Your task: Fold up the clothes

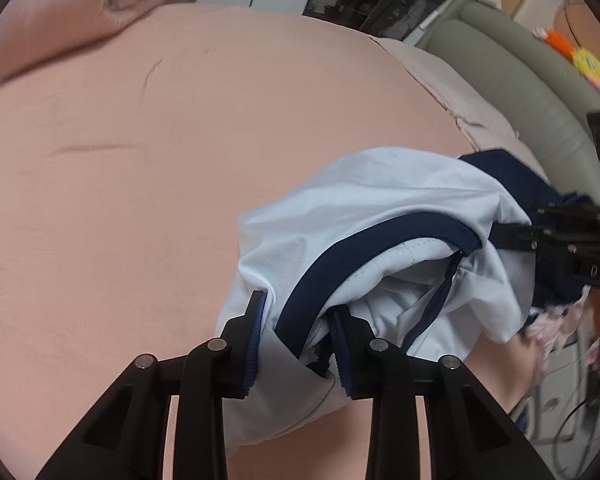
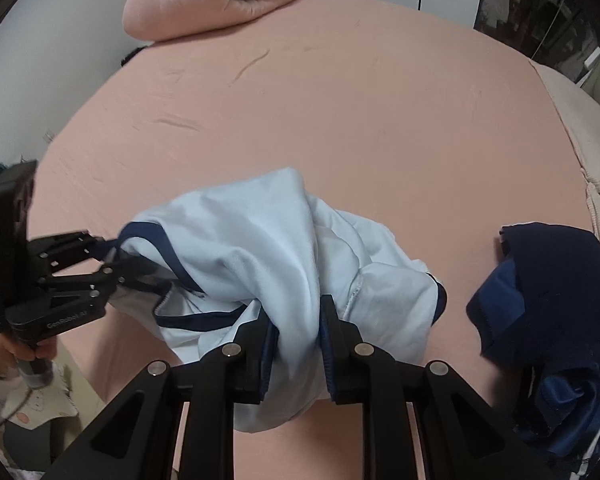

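Both jaws pinching pale blue shirt [image 2: 260, 236] above pink bed [image 2: 300, 100]; navy garment [image 2: 556, 320] just beside.

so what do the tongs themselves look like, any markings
Both are matte black plastic linkage frames with silver pivot pins. The left tongs and right tongs carry ribbed blue pads on the inner faces. Seen from the right wrist view, the left unit's body bears white "GenRobot.AI" lettering above a dark handle. No cables or sleeves show.

Shirt [image 2: 260, 232] on bed [image 2: 340, 100], second garment [image 2: 548, 320] right, pillow [image 2: 204, 4] behind.
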`<action>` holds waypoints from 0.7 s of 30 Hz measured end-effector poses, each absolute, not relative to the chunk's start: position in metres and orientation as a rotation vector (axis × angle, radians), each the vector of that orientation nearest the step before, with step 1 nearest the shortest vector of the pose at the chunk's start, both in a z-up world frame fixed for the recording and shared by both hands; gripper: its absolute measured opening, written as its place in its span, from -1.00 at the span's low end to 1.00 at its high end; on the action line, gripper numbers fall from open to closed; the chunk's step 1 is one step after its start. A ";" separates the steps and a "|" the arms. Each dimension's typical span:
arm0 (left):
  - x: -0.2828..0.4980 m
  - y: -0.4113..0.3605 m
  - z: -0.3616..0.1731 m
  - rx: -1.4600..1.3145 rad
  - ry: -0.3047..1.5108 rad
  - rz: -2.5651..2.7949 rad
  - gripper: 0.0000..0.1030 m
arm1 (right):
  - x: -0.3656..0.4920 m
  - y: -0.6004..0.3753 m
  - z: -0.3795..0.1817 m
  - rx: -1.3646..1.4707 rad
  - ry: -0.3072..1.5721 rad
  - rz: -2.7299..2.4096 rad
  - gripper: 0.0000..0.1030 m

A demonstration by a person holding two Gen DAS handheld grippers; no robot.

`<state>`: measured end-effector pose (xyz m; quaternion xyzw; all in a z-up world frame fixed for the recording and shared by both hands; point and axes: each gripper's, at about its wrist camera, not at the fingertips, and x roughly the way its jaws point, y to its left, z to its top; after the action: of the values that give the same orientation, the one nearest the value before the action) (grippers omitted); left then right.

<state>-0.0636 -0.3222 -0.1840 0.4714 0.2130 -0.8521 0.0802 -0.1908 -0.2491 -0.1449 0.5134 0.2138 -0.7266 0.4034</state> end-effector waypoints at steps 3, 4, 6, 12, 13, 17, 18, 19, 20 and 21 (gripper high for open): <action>-0.066 -0.319 -0.184 1.423 0.635 -2.557 -0.45 | -0.186 -0.250 -0.137 1.270 0.533 -1.863 -0.46; -0.067 -0.318 -0.184 1.427 0.636 -2.560 -0.45 | -0.183 -0.250 -0.133 1.253 0.529 -1.873 -0.43; -0.067 -0.316 -0.184 1.433 0.646 -2.566 -0.45 | -0.176 -0.253 -0.123 1.200 0.529 -1.908 -0.43; -0.062 -0.316 -0.183 1.454 0.667 -2.580 -0.45 | -0.145 -0.270 -0.099 1.044 0.578 -1.914 -0.42; -0.063 -0.315 -0.183 1.454 0.671 -2.582 -0.45 | -0.139 -0.275 -0.098 1.025 0.604 -1.912 -0.42; -0.063 -0.315 -0.184 1.452 0.690 -2.584 -0.45 | -0.120 -0.293 -0.112 0.977 0.725 -1.910 -0.42; -0.061 -0.317 -0.184 1.452 0.694 -2.584 -0.45 | -0.115 -0.295 -0.116 0.974 0.750 -1.909 -0.42; -0.060 -0.317 -0.183 1.452 0.698 -2.585 -0.45 | -0.112 -0.297 -0.122 0.975 0.774 -1.908 -0.42; -0.061 -0.316 -0.183 1.452 0.703 -2.585 -0.45 | -0.109 -0.298 -0.128 0.979 0.798 -1.909 -0.42; -0.062 -0.316 -0.183 1.452 0.708 -2.585 -0.45 | -0.107 -0.300 -0.134 0.983 0.821 -1.909 -0.42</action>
<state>-0.0623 -0.3156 -0.1829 0.4758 0.2321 -0.8471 0.0468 -0.1068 -0.2998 -0.1335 0.3903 0.3260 -0.7577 0.4090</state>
